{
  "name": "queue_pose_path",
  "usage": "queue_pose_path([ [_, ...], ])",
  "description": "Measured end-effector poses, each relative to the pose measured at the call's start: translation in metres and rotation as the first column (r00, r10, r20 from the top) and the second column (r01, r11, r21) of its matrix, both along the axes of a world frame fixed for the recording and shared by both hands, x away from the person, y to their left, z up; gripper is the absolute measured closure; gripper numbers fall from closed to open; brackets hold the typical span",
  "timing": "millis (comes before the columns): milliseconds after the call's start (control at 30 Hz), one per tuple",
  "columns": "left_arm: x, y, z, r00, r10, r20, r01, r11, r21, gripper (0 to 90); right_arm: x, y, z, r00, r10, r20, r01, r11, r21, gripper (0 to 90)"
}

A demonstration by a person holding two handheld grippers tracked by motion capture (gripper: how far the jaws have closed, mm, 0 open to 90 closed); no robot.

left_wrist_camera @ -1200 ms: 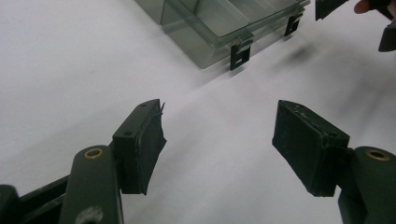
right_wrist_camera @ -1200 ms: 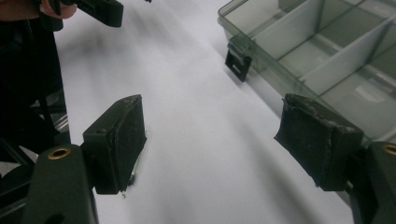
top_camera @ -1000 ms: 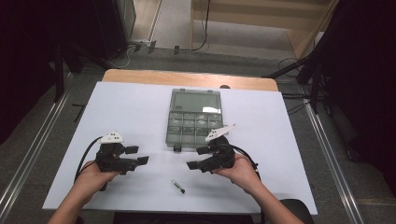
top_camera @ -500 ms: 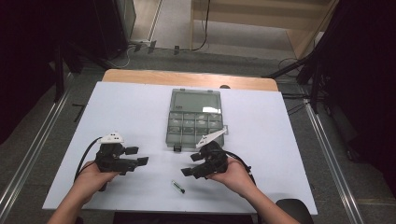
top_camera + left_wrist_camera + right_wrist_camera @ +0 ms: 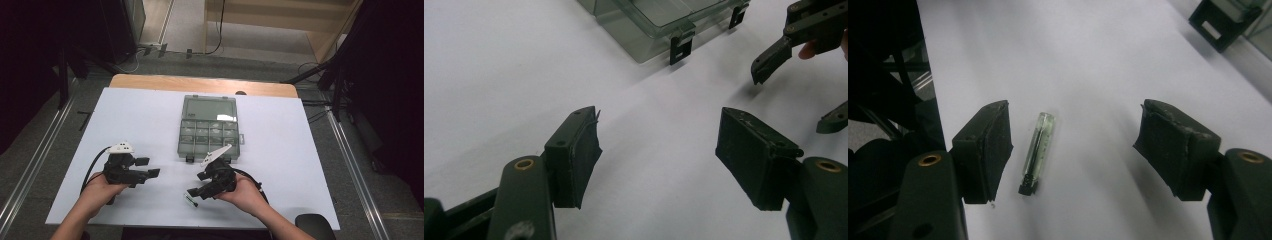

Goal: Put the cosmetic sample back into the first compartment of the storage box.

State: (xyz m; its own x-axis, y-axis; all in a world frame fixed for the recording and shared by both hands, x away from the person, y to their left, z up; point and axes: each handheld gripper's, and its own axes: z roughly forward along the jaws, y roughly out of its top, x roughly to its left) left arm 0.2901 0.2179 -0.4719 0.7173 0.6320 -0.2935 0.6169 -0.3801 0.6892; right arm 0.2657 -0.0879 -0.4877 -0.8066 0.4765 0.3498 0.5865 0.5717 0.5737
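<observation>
Between the wide, just-closing jaws of our right gripper [image 5: 1075, 150] lies a small vial [image 5: 1037, 152], ungripped; lower left, our left gripper [image 5: 145, 170] gapes empty.

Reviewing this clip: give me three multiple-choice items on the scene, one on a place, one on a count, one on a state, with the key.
1. Where does the small clear tube lie?
A. inside the box
B. on the white sheet between the right gripper's jaws
C. on the floor

2. How many black latches show on the near edge of the compartment box?
A. two
B. four
C. none

3. How does the right gripper stand?
A. clamped on the box
B. shut on the tube
C. open, pads clear of the tube

Key: 1 B, the right gripper view shows the tube on the white sheet between the pads. 2 A, the left gripper view shows two. 3 C, gaps show on both sides of the tube.
</observation>
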Motion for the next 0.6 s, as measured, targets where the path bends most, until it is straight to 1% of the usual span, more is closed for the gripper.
queue_pose_path([
  [100, 0.0, 0.001, 0.0, 1.0, 0.005, 0.0, -0.005, 1.0, 0.001, 32.8, -0.003, 0.004, 0.0, 1.0, 0.007, -0.006, -0.007, 1.0, -0.012, 31.6],
  [167, 0.0, 0.001, 0.0, 1.0, 0.006, 0.003, -0.006, 1.0, 0.001, 32.8, -0.005, 0.007, -0.001, 0.9997, 0.022, 0.003, -0.022, 0.999, -0.025, 32.4],
  [300, 0.0, 0.001, 0.0, 1.0, 0.006, 0.001, -0.006, 1.0, 0.001, 32.8, -0.008, 0.013, -0.003, 0.9995, 0.03, 0.007, -0.03, 0.998, -0.054, 34.1],
  [367, 0.0, 0.001, 0.0, 1.0, 0.006, 0.0, -0.006, 1.0, 0.001, 32.8, -0.009, 0.015, -0.004, 0.9995, 0.03, -0.005, -0.03, 0.997, -0.066, 35.4],
  [433, 0.001, 0.001, 0.0, 1.0, 0.007, 0.002, -0.007, 1.0, 0.001, 32.8, -0.01, 0.017, -0.004, 0.9993, 0.038, -0.004, -0.038, 0.997, -0.074, 37.2],
  [500, 0.001, 0.002, 0.0, 1.0, 0.008, 0.001, -0.008, 1.0, 0.0, 32.8, -0.011, 0.018, -0.005, 0.9992, 0.037, -0.015, -0.038, 0.997, -0.071, 38.7],
  [600, 0.001, 0.002, 0.0, 1.0, 0.008, 0.001, -0.008, 1.0, -0.001, 32.8, -0.012, 0.02, -0.005, 0.9989, 0.039, -0.026, -0.041, 0.996, -0.081, 41.1],
])
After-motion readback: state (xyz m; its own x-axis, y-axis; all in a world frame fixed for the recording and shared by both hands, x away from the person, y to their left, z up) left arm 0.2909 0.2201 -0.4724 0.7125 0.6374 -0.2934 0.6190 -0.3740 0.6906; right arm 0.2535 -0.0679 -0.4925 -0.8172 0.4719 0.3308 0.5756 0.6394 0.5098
